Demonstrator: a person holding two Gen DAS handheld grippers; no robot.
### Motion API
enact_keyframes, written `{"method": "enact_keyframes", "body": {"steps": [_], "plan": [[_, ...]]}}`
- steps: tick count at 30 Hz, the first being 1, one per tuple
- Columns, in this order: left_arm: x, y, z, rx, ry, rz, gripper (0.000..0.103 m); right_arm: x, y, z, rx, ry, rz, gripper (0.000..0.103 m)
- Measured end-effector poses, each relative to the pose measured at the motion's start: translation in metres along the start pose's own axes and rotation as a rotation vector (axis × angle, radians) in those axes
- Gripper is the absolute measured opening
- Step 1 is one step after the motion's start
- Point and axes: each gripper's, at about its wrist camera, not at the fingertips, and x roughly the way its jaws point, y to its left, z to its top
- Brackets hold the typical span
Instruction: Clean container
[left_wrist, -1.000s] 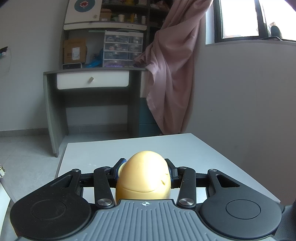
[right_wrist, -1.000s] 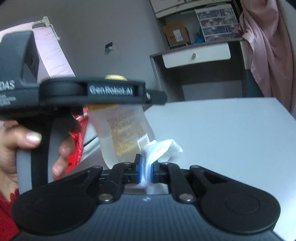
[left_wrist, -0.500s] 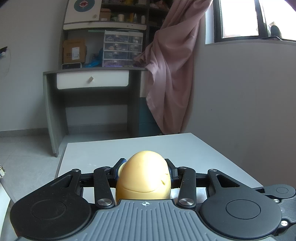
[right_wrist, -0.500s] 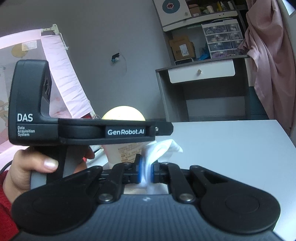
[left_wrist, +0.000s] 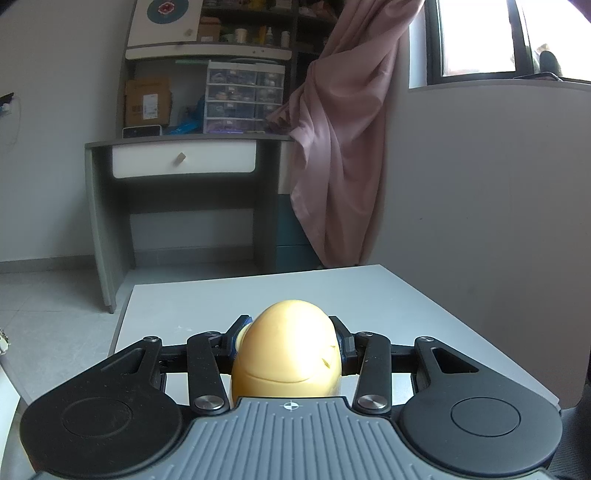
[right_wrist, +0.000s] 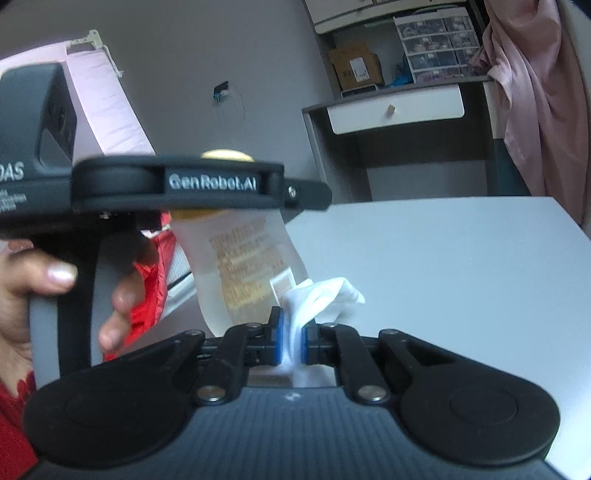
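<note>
My left gripper (left_wrist: 290, 330) is shut on the rounded yellow cap (left_wrist: 288, 350) of a container and holds it above the white table (left_wrist: 388, 295). In the right wrist view the container (right_wrist: 243, 266) hangs below that gripper (right_wrist: 184, 184). Its body is translucent white with orange print, and the yellow cap (right_wrist: 225, 154) pokes out above. A person's hand (right_wrist: 55, 273) grips the left gripper's handle. My right gripper (right_wrist: 291, 334) is shut on a crumpled white tissue (right_wrist: 325, 291), which lies against the container's lower right side.
The white table (right_wrist: 461, 266) stretches ahead and to the right. Beyond it stand a grey desk (left_wrist: 184, 162) with a white drawer, shelves with boxes, and a pink curtain (left_wrist: 332, 147). A red sleeve (right_wrist: 155, 266) shows behind the container.
The right gripper with the tissue rose beside the container half a second ago and has come back down. The left gripper and the container have stayed still.
</note>
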Motion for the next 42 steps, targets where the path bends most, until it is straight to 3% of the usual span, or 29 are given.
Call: {"method": "enact_keyframes", "body": {"steps": [21, 36, 42], "plan": [[0.0, 0.001, 0.001, -0.003, 0.004, -0.004, 0.044, -0.02, 0.01, 0.025, -0.063, -0.107, -0.003, 0.009], [0.001, 0.004, 0.004, 0.002, 0.004, -0.006, 0.044, 0.004, -0.006, 0.006, -0.002, 0.002, -0.024, 0.009], [0.0, 0.004, 0.0, 0.003, 0.006, -0.004, 0.044, 0.002, -0.002, 0.004, -0.007, 0.005, -0.026, 0.009]]}}
